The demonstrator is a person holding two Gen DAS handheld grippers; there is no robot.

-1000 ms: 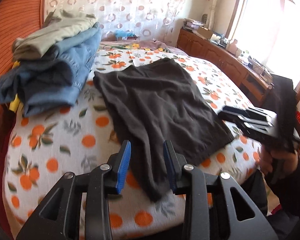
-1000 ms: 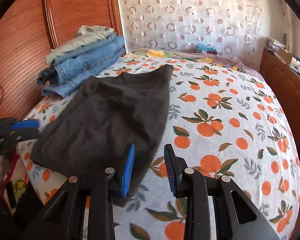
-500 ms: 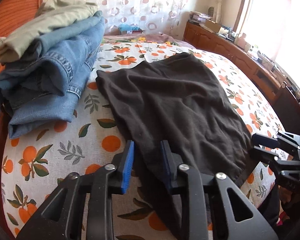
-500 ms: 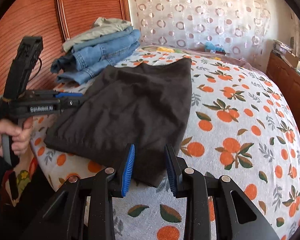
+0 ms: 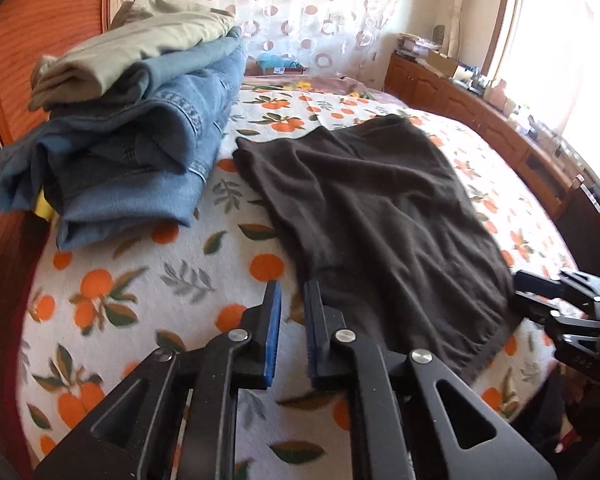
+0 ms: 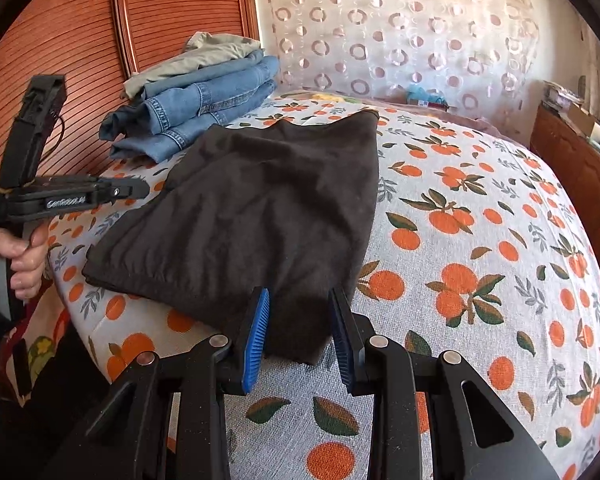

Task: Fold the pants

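Black pants (image 6: pixel 260 216) between both tongs

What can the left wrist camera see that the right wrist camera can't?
Only the left wrist view shows the bright window and a yellow thing tucked under the folded jeans.

Only the right wrist view shows the person's hand squeezing the left gripper's handle.

Both show the dark brown pants on the orange-print bedspread, the stack of jeans with a khaki garment on top, and both tools: the left gripper, jaws closing at the pants' near corner, and the right gripper, jaws apart over the other corner.
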